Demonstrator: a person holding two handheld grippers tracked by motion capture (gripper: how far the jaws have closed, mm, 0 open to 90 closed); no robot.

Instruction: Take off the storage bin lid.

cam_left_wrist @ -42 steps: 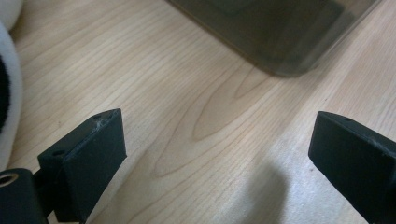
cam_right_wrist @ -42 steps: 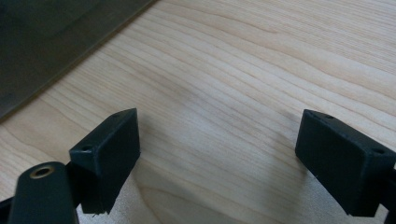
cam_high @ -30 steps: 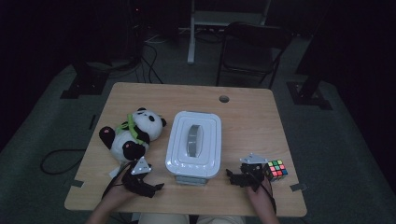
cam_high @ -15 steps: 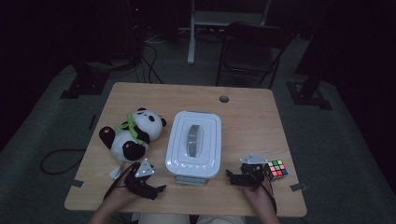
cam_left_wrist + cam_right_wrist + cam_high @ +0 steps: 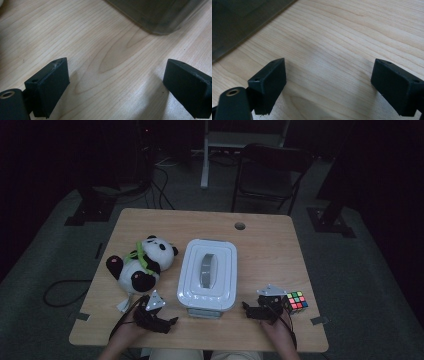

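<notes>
Both grippers rest low at the near edge of the wooden table (image 5: pixel 280 245), one on each side of the white lidded storage box (image 5: pixel 208 275) that stands mid-table with a grey handle recess in its lid. The left gripper (image 5: pixel 159 319) sits just off the box's near-left corner, its jaws spread wide over bare wood and grasping nothing; in the left gripper view the box's corner (image 5: pixel 160 15) is a dark blurred mass at the top edge. The right gripper (image 5: pixel 260 310) lies near the box's near-right corner, its jaws likewise released and empty, with the box wall (image 5: pixel 242 22) in shadow at the upper left of its own view. By my reading the work has barely begun — this looks like the approach to the box, nothing yet gripped. The next move probably calls for both hands to travel inward and set their jaws on the box's sides or lid rim. A plush panda (image 5: pixel 140 265) lies beside the box toward the left edge, and a Rubik's cube (image 5: pixel 295 300) sits just right of the right gripper — either could be the target instead. Whether the lid is latched cannot be told, and the grey piece at the box's near end is too dim to identify.
</notes>
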